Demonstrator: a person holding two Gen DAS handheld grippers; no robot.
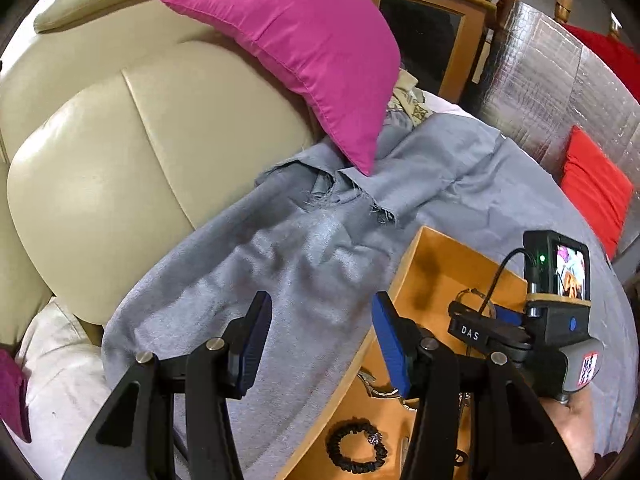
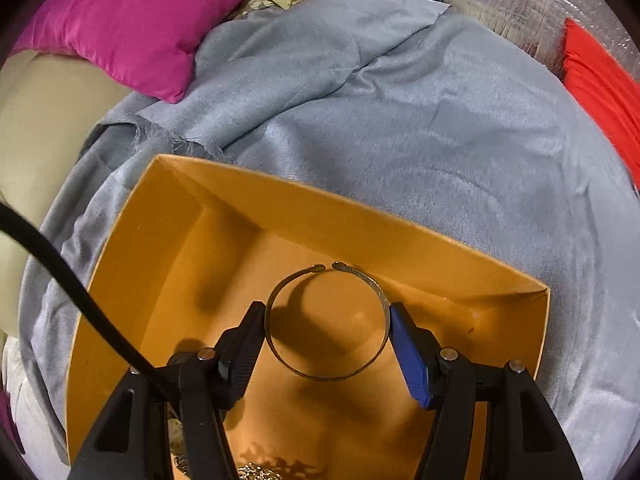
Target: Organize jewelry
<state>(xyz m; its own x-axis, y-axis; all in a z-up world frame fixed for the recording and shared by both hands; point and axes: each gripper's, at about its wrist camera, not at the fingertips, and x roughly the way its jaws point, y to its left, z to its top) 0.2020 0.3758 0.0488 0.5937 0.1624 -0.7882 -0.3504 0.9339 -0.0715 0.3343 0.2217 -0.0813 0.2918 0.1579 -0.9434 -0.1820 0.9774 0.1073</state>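
Metal, dull silver-grey: one thin open cuff bangle (image 2: 328,320), a near-complete ring with a small gap between two flattened ends on the side away from the right gripper (image 2: 328,332). Held across its width, one pad on each outer flank, over the floor of the orange cardboard box (image 2: 400,240); whether its lower edge rests on the cardboard cannot be told.

Handling, judged: light, stiff yet springy; a squeeze across the width may narrow the gap or let the smooth band slip sideways off the pads. Best hold is as now, mid-flank and opposite sides, clear of the open ends. Not fragile, but easily bent.

Same box, nearer the gripper bases: a black ruffled fabric bracelet with a small beaded charm (image 1: 357,446), soft and grippy, and a tangle of pale chain, part hidden.

Left gripper (image 1: 322,344): pads apart, nothing between them, hanging over the grey-blue cloth (image 1: 280,264) just beside the box wall.
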